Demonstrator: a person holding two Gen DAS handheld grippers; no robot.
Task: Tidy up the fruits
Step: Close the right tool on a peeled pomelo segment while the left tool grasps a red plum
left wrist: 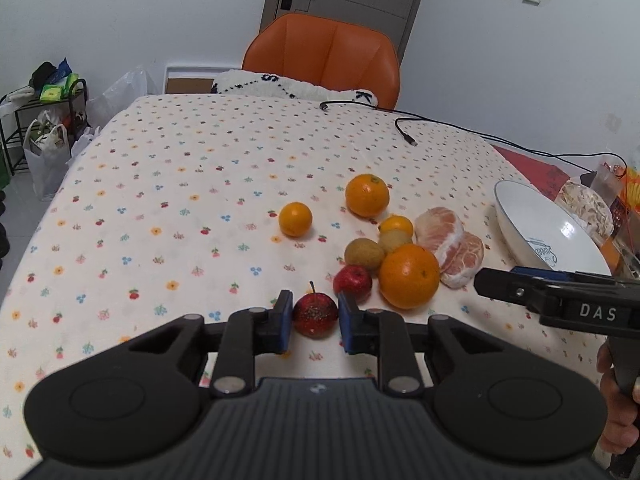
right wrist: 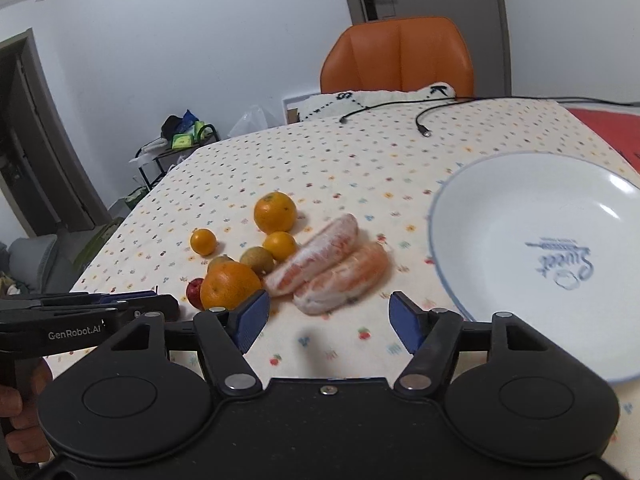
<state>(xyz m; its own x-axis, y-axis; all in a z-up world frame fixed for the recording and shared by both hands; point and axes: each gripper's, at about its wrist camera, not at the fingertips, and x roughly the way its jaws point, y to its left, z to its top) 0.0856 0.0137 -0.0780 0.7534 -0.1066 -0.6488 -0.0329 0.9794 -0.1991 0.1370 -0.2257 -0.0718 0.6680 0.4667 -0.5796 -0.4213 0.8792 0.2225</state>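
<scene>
Left gripper [left wrist: 314,317]: jaws flank the small red apple [left wrist: 315,316] on the worktop [left wrist: 180,184], grip unconfirmed. Squeeze gently, lift straight, avoid nudging neighbouring fruit. Right gripper [right wrist: 326,322]: jaws apart, empty; white bowl [right wrist: 520,208] awaits right.

I get even, bright indoor light with soft shadows, white glare spots on the bowl [right wrist: 540,264] at 3 o'clock, motion blur over the right wrist view, and fisheye bending with dark corners.
</scene>
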